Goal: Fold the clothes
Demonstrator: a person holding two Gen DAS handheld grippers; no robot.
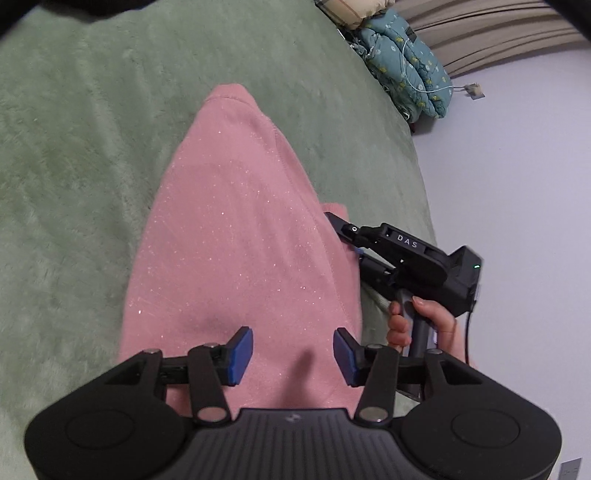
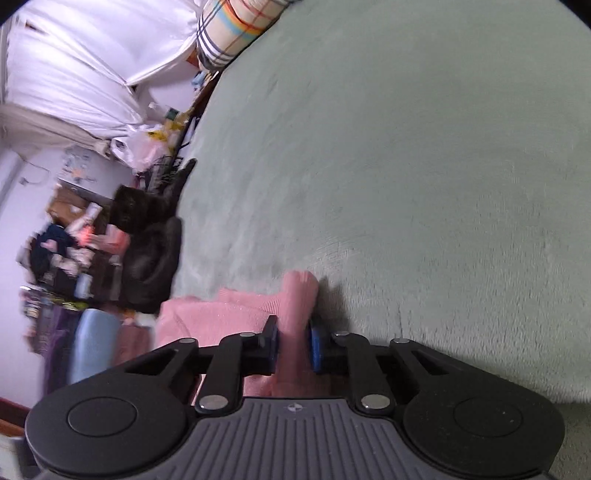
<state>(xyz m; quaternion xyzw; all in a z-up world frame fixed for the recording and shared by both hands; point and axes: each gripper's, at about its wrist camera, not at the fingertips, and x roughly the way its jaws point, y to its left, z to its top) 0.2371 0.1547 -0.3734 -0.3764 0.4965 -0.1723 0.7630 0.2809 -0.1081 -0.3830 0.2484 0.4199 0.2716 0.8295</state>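
Here pink garment [image 2: 295, 295] pinched between right hand-held gripper [image 2: 294, 345] pads.

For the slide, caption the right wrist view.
Right tool pinches a ribbed edge of the pink garment against the green blanket.

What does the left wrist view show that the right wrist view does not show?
Only the left wrist view: the open left gripper above the pink garment, the person's hand, a teal floral quilt.
Only the right wrist view: a plaid pillow, room clutter.
Both: the garment, green blanket, right gripper shut on the cloth.
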